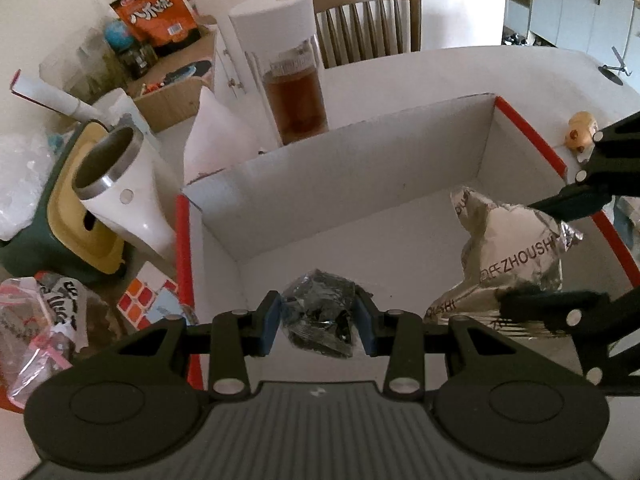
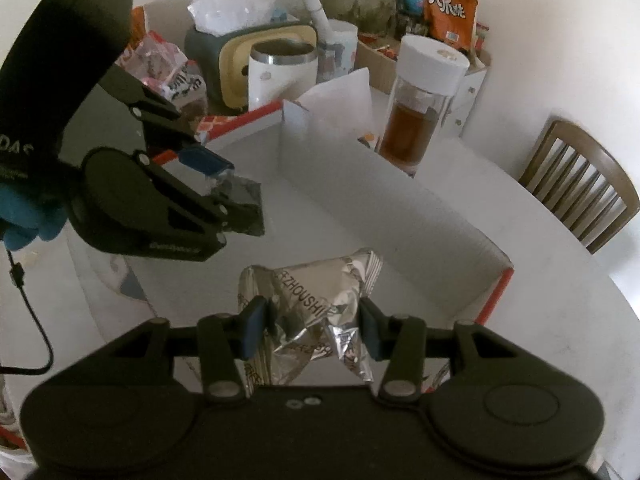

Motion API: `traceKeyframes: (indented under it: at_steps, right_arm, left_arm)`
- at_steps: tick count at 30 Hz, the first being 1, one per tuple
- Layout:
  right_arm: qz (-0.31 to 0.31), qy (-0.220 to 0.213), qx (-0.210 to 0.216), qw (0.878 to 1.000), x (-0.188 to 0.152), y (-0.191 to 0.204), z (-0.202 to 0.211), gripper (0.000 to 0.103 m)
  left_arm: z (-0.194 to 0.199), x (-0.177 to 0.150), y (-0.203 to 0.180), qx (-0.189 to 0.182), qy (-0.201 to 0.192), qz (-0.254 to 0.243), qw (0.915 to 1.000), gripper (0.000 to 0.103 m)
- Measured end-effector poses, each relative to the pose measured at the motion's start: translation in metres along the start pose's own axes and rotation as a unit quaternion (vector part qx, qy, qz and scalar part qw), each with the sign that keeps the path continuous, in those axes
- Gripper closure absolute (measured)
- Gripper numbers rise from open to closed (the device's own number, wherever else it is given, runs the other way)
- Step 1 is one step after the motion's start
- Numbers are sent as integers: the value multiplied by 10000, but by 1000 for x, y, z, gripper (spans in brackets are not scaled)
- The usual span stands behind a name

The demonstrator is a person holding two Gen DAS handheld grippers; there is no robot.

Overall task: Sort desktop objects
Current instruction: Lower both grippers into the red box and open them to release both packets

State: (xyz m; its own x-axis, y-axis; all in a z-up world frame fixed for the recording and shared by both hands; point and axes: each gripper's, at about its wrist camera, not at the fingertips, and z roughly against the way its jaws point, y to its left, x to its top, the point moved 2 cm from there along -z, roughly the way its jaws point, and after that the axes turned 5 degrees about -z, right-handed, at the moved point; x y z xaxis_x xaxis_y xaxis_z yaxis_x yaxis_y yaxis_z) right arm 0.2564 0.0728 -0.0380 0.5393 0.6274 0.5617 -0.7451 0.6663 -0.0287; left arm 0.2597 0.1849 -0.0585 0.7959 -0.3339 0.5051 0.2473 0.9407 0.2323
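My left gripper (image 1: 318,326) is shut on a dark crumpled wrapper (image 1: 320,320) and holds it over the open white box with red edges (image 1: 360,184). It also shows in the right wrist view (image 2: 224,196), with the dark wrapper (image 2: 246,196) between its pads. My right gripper (image 2: 314,330) is shut on a silver foil snack packet (image 2: 316,292) and holds it inside the same box (image 2: 360,184). In the left wrist view the silver packet (image 1: 516,252) hangs at the box's right side between the right gripper's fingers (image 1: 560,204).
Left of the box stand a white steel-rimmed mug (image 1: 120,188), a green and yellow tissue holder (image 1: 68,216), a puzzle cube (image 1: 140,300) and bagged snacks (image 1: 36,320). Behind the box stand a tea bottle (image 1: 294,96), an orange snack bag (image 1: 158,8) and a chair (image 1: 368,20). A small wooden toy (image 1: 582,130) lies to the right.
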Motion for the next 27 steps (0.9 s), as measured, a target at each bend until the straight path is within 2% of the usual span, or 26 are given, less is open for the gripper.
traceKeyframes:
  at_steps: [10, 27]
  right_arm:
    - [81, 341, 5, 9994, -7, -1, -28, 55]
    - [59, 708, -89, 9974, -10, -6, -59, 54]
  left_arm:
    - [-26, 2, -10, -125, 294, -447, 9985, 64]
    - [-49, 1, -15, -255, 620, -694, 9953, 64]
